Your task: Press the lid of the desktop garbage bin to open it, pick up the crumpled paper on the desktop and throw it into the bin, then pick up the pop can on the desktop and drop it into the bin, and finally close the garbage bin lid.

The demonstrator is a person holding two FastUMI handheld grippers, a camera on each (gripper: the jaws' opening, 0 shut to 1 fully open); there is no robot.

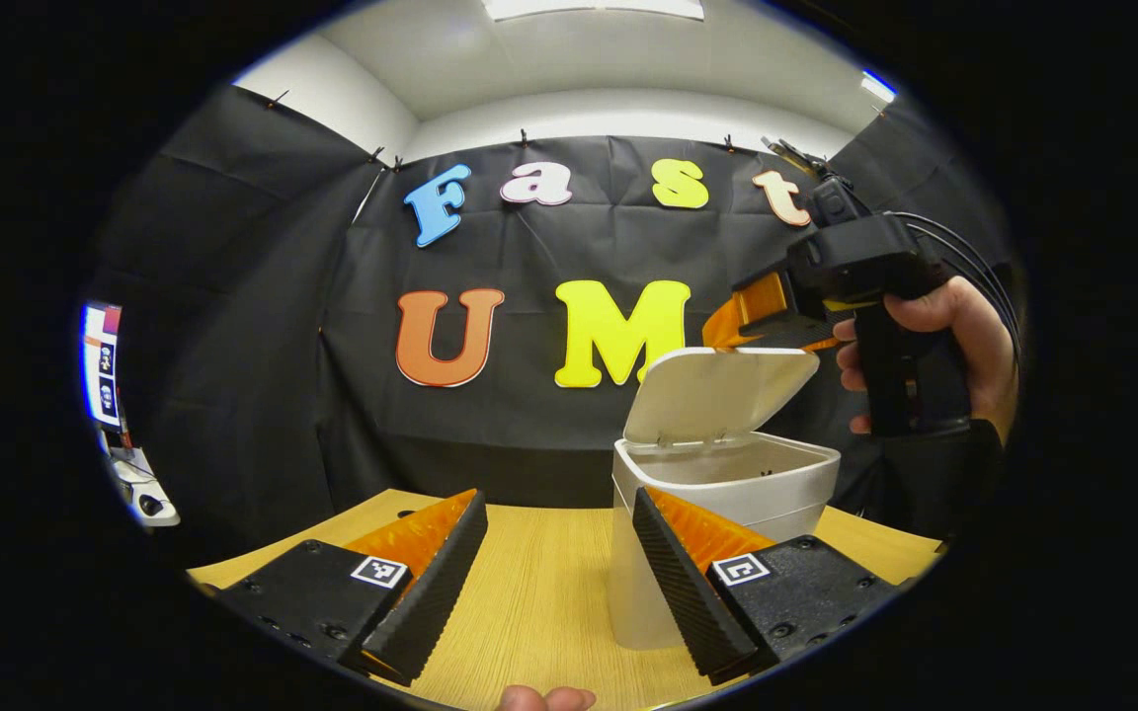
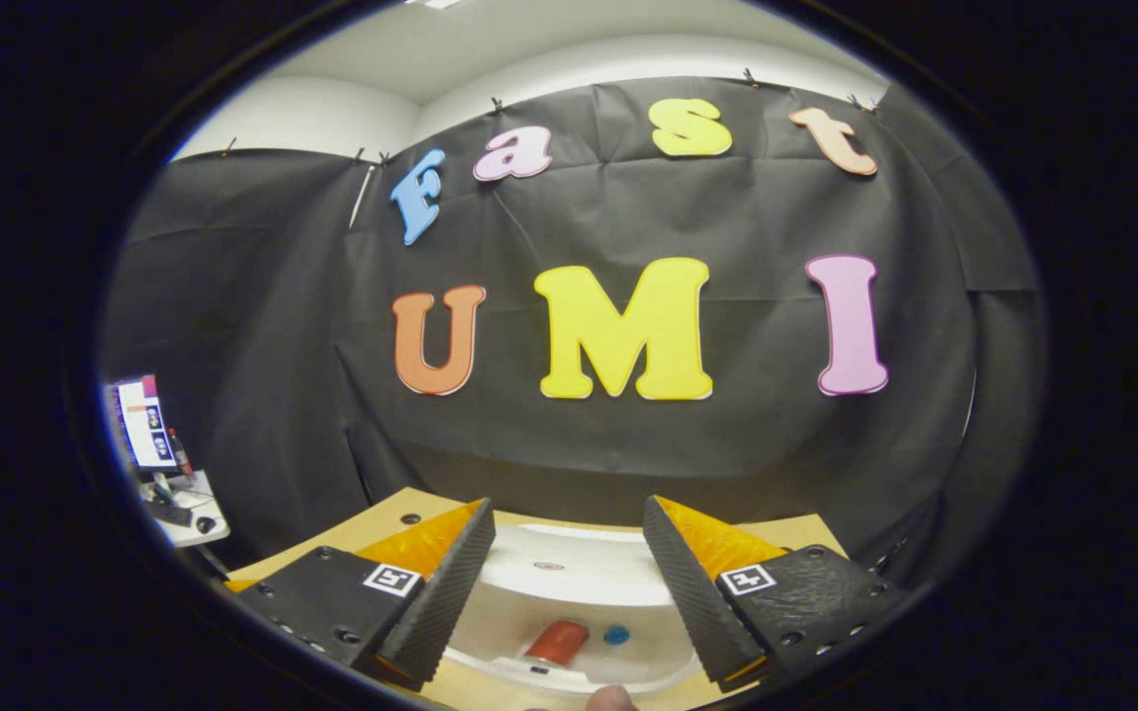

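Standing right of centre in the left gripper view, the white garbage bin (image 1: 727, 474) has its lid (image 1: 717, 390) tipped up and back, partly screening the wall. The left gripper (image 1: 559, 563) hangs wide open and empty over the wooden desktop (image 1: 539, 592). At upper right a hand (image 1: 954, 336) holds the right gripper (image 1: 762, 316) above the lid. In the right gripper view that gripper (image 2: 569, 583) spreads open, empty, over the bin's mouth, where a red cylinder, probably the pop can (image 2: 557, 642), lies at bottom centre.
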